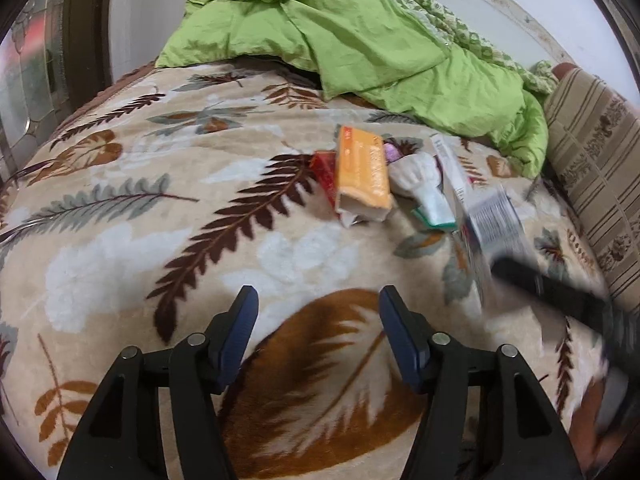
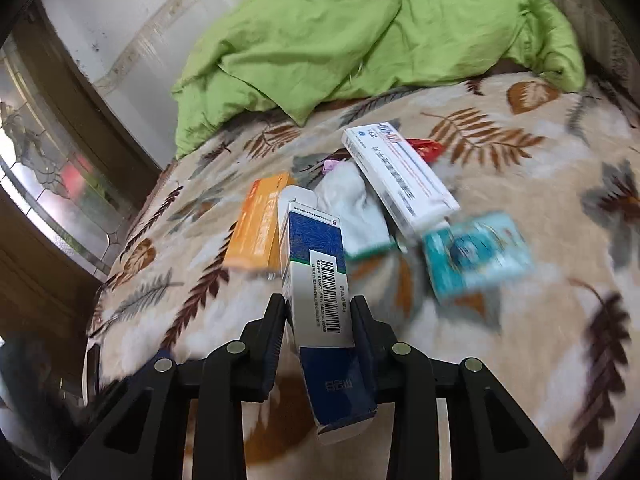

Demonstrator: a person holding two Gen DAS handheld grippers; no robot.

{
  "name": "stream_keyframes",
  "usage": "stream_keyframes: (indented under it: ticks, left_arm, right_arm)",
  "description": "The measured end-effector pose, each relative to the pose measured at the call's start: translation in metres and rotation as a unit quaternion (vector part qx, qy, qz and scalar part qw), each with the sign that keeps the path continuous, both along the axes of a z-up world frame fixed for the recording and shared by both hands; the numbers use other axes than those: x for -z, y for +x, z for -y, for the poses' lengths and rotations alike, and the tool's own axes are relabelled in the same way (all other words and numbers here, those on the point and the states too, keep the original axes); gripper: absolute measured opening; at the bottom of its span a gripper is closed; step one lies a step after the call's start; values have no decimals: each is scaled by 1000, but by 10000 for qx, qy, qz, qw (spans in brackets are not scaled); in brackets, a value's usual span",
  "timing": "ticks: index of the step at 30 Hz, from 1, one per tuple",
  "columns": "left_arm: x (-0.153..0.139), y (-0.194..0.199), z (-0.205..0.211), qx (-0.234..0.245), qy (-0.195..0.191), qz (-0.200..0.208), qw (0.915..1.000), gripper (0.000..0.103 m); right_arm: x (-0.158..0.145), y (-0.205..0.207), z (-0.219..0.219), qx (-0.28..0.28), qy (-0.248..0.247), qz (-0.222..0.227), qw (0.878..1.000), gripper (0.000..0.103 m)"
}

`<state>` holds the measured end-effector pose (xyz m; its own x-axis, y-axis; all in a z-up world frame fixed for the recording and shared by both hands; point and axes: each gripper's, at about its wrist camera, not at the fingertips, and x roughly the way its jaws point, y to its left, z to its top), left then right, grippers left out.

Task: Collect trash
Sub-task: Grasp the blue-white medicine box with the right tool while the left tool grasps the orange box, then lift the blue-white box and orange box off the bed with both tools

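We see a bed covered by a cream blanket (image 1: 120, 208) printed with brown, orange and grey leaves, and a crumpled green quilt (image 1: 360, 48) piled at the top of the frame. In the left wrist view, our left tool (image 1: 318, 320) sits at the bottom centre with its two blue-padded fingers spread apart and nothing between them, above a large orange leaf in the print. Right of centre lies a loose cluster of trash: an orange box (image 1: 362, 172) with an open end, a red packet (image 1: 325, 172) touching its left side, a crumpled white wrapper (image 1: 420, 176) just to its right, and a long white box (image 1: 450, 168) beside that. At the right edge, blurred, our right tool (image 1: 496, 256) carries a box with a barcode. In the right wrist view, the right tool (image 2: 318, 320) is clenched on that blue and white box (image 2: 320, 280), which stands between the fingers at the centre of the frame, barcode facing us. Behind it lie the orange box (image 2: 260, 224), the white wrapper (image 2: 356, 208), the long white box (image 2: 400, 176) and the red packet (image 2: 428, 148), with a blurred teal packet (image 2: 476, 252) to the right on the blanket (image 2: 520, 340).
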<state>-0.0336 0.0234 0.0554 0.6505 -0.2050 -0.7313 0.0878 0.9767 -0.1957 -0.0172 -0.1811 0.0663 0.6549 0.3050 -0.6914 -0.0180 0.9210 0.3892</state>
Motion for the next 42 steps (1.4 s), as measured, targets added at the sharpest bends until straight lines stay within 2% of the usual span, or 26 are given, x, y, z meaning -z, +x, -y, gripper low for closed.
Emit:
stream_keyframes:
  ticks: [6,8,11,18,19,21,22,23,25,29,35,36,38,42]
  left_arm:
    - [-15,37,13,171,-102,-18,9998,67]
    - [-19,56,21,147,-21,16,9999,69]
    - [-16,84,33,269,30,-213,9994,69]
    - [4,133,49,14,613,-493,9969,69]
    - [9,139,49,5,627,-566,9964,68]
    - [16,147,47,-40,624,-654,9959,60]
    - [20,149,47,-26,614,-693,9957,52]
    - [22,150,45,-11,557,-702,9960,47]
    - [22,148,40,-12,458,-647,9969,43]
    - [18,139,32,34,266,-593,9979,43]
    - [-2,101,23,160,229,-349,9990,43]
    - [-5,95,22,169,198,-332,9991,43]
    - [-10,80,19,234,149,-293,9992,43]
    - [-17,42,17,323,177,-199,9991,43]
  right_arm:
    - [7,-36,1,153,-452,-218,9986,35]
    - [11,-37,4,228,-588,-313,9975,35]
    - [18,-33,10,289,-667,-505,9961,35]
    - [25,-30,15,271,-592,-621,9959,38]
    - [26,-29,15,263,-586,-636,9959,41]
    - [26,-29,16,270,-559,-666,9958,43]
    - [27,-28,17,273,-539,-687,9958,44]
    - [27,-28,16,258,-521,-699,9959,44]
    - [28,-28,15,201,-486,-753,9958,45]
    - [28,-27,15,227,-417,-762,9960,46]
    - [30,-27,17,276,-352,-782,9959,47]
    - [30,-27,17,270,-363,-772,9960,46]
    - [29,-29,13,238,-460,-703,9962,37]
    - [18,-36,6,178,-672,-394,9968,36]
